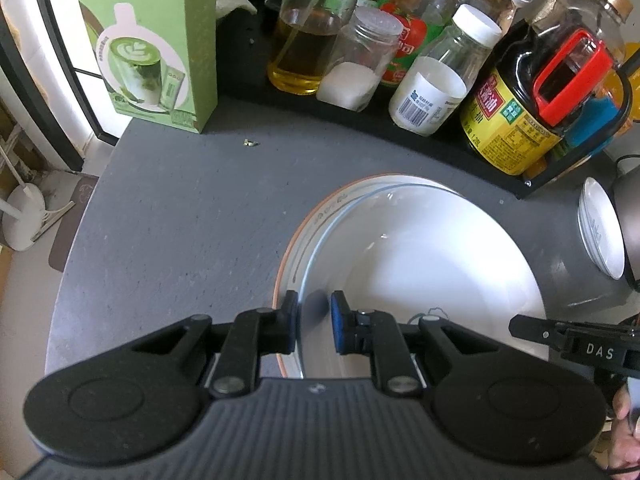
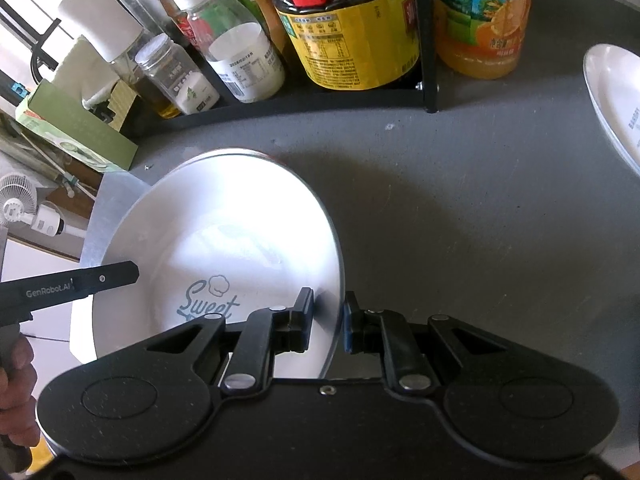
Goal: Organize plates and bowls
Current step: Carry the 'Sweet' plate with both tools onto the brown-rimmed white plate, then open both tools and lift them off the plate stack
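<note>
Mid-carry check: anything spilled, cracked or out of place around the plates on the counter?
One small thing: a greenish crumb lies loose on the grey counter near the green matcha box. The white plate, pinched by both grippers, shows no chips. No spill is visible.

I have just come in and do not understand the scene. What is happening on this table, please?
A person holds a gripper in each hand. The left gripper and the right gripper both have their jaws shut on opposite rims of a white bowl. It sits over a plate with an orange rim on the grey table. Another white dish lies apart.
</note>
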